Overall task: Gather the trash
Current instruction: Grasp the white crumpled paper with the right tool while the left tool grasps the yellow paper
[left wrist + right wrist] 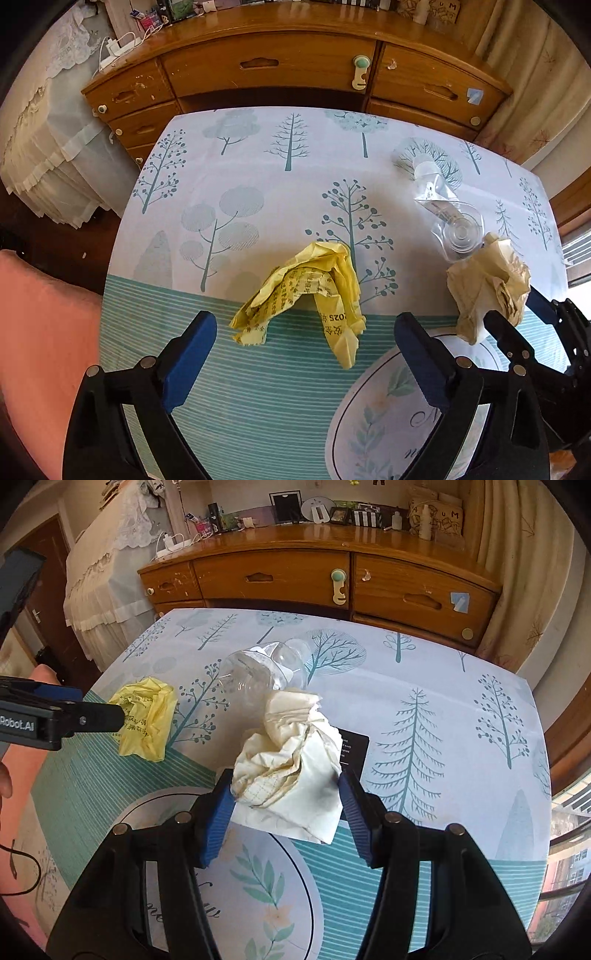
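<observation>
A crumpled yellow wrapper (pixel 310 291) with printed characters lies on the tree-print tablecloth (pixel 258 177), just ahead of my open, empty left gripper (pixel 304 332). It also shows in the right wrist view (pixel 146 720). My right gripper (pixel 286 790) is closed on a crumpled cream paper wad (pixel 291 760), its blue pads against both sides. The same wad shows in the left wrist view (pixel 487 284). A crushed clear plastic bottle (pixel 266 668) lies behind the wad and shows in the left wrist view (pixel 447 214) too.
A wooden dresser (pixel 280 66) with drawers stands beyond the table's far edge. A black card (pixel 352 749) lies under the wad. A round floral print (pixel 236 867) marks the tablecloth near me. Lace-covered furniture (pixel 110 590) stands at the left.
</observation>
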Tool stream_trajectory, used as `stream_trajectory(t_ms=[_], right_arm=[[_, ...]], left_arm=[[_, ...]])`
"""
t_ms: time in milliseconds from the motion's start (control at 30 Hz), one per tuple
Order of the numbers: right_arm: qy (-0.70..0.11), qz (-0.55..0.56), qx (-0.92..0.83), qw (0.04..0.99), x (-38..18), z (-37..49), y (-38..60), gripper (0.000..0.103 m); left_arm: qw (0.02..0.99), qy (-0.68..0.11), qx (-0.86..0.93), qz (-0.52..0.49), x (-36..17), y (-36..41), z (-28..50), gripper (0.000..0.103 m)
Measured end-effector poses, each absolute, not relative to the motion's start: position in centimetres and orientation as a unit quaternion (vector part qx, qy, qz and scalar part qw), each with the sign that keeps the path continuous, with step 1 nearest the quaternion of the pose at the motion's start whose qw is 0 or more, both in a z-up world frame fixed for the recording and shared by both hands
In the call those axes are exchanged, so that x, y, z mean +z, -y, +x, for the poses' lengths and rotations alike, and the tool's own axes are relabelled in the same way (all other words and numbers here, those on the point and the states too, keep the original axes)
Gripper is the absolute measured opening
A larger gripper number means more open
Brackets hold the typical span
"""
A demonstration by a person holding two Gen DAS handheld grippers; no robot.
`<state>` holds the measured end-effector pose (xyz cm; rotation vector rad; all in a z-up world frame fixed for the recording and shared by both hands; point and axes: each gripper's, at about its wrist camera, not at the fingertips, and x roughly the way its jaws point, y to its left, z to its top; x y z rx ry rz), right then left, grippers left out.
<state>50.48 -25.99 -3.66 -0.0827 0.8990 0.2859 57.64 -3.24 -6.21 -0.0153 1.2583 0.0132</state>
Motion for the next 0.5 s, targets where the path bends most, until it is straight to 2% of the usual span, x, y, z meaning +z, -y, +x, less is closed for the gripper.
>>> stream_trajectory(t_ms=[433, 467, 500], right_arm=[[-0.428, -0.039, 0.142, 0.892, -3.7, 49.6, 26.0, 0.053], [-0.428, -0.04, 0.142, 0.892, -3.7, 49.6, 26.0, 0.052], [-0.427, -0.039, 0.141, 0.892, -3.7, 49.6, 26.0, 0.051]], left_arm=[[0.776, -0.63, 0.006, 0.035, -10.0, 4.0, 60.4, 0.097], [0.775, -0.631, 0.01, 0.032, -10.2, 3.9, 60.3, 0.082], [0.774, -0.633, 0.015, 0.031, -10.4, 3.7, 60.2, 0.06]])
